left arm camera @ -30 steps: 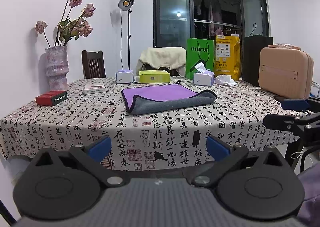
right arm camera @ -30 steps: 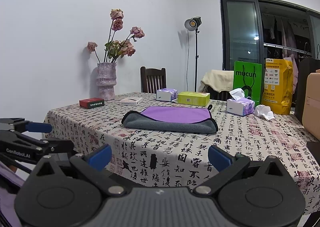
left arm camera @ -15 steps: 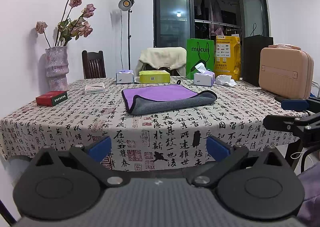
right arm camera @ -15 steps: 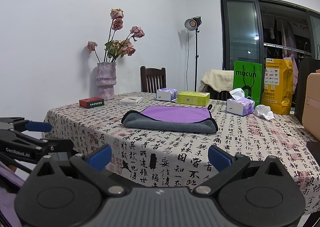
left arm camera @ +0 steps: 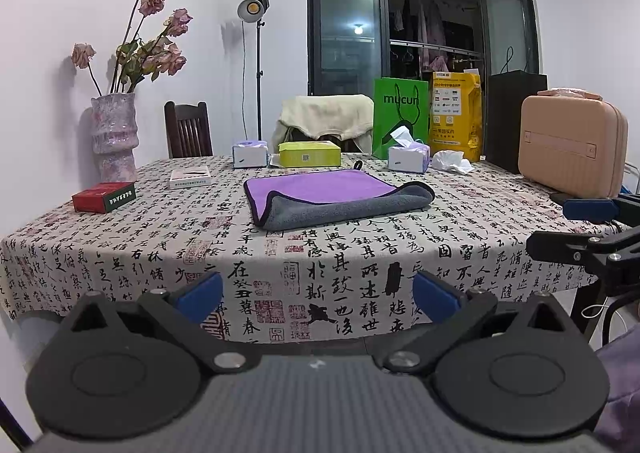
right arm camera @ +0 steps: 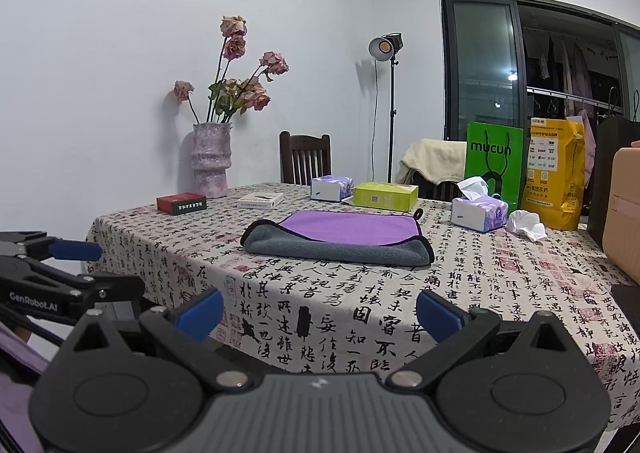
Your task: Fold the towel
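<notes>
A purple and grey towel (left arm camera: 332,195) lies on the table, its near grey edge folded over the purple side; it also shows in the right wrist view (right arm camera: 344,235). My left gripper (left arm camera: 318,295) is open and empty, held off the table's near edge, well short of the towel. My right gripper (right arm camera: 318,311) is open and empty, also off the near edge. Each gripper shows at the side of the other's view: the right one (left arm camera: 592,229) and the left one (right arm camera: 60,269).
The table (left arm camera: 160,253) has a calligraphy-print cloth. At its back stand a vase of roses (left arm camera: 114,133), a red box (left arm camera: 104,196), a white box (left arm camera: 190,177), tissue boxes (left arm camera: 408,157), a yellow-green box (left arm camera: 310,153), bags and a peach case (left arm camera: 572,145).
</notes>
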